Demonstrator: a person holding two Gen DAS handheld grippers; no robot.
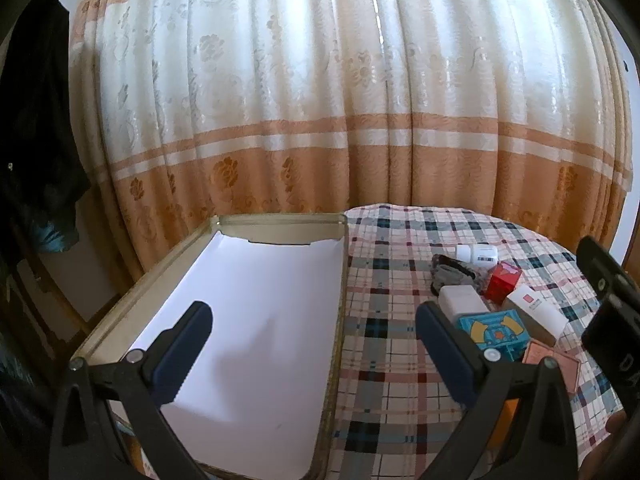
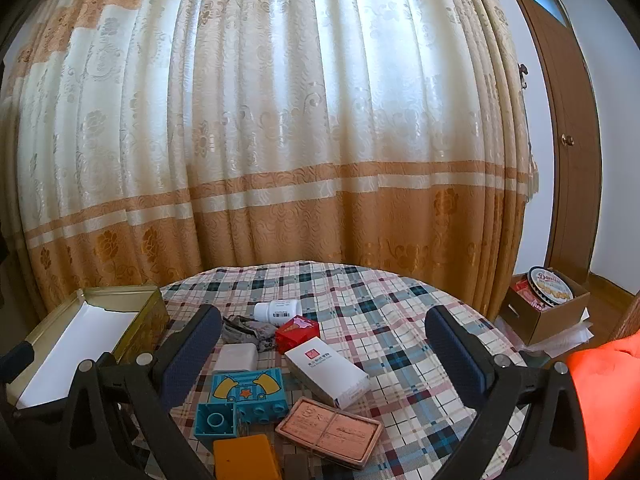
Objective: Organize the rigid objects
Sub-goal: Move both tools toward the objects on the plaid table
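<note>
A round surface (image 2: 400, 320) under a soft plaid cloth carries everything, and at its left side sits a long gold-toned tin tray (image 1: 340, 320), thin-walled with rolled edges and lined with smooth white paper; it holds nothing yet, which suggests it is the bin meant to receive the loose items. The left claw (image 1: 312, 344) hangs over the tray's right wall with its blue-padded jaws spread wide and nothing between them, probably waiting to steady or load the tray. The right claw (image 2: 324, 344) is likewise wide and holds nothing, poised above the clutter so that a short reach down would meet the pile. That pile lies bunched just right of the tray: a white rectangular carton (image 2: 326, 372) lying flat and slanted, a flat pink embossed case (image 2: 330, 432) with rounded corners, a teal plastic studded block (image 2: 248, 394), an orange matte box (image 2: 246, 460) at the near edge, a glossy red box (image 2: 298, 332), a white smooth-cornered block (image 2: 236, 356), a white bottle (image 2: 278, 310) lying on its side, and a crumpled grey cloth bit (image 2: 240, 330).
</note>
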